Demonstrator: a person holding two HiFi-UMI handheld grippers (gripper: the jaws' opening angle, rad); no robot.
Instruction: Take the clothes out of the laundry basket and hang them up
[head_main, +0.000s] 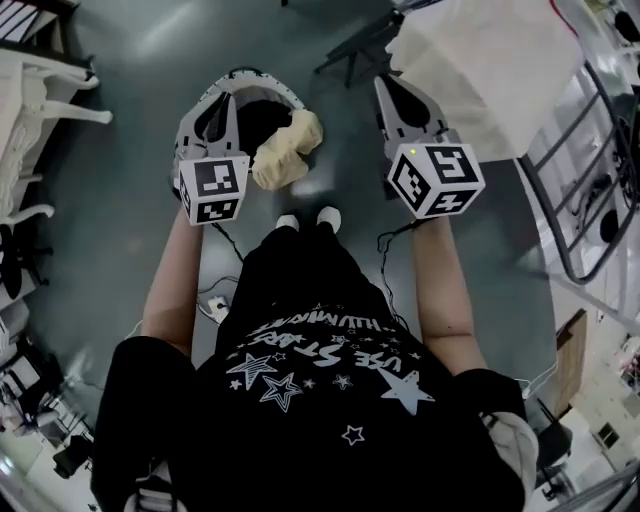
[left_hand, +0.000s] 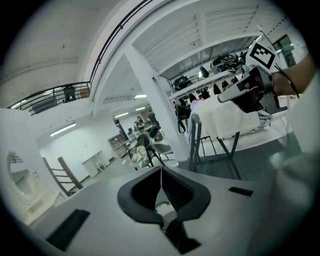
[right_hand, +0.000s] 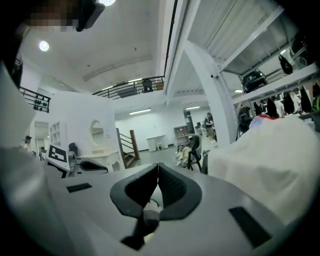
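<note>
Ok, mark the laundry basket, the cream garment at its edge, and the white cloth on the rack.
laundry basket (head_main: 255, 76): head view, on its far rim.
cream garment (head_main: 288, 148): head view, middle of the bundle.
white cloth (head_main: 480, 70): head view, its flat middle.

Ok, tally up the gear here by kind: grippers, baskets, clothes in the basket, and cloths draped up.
grippers: 2, the left gripper and right gripper, both shut and empty
laundry basket: 1
clothes in it: 2, a beige garment and a dark garment
draped white cloth: 1
Total: 6
</note>
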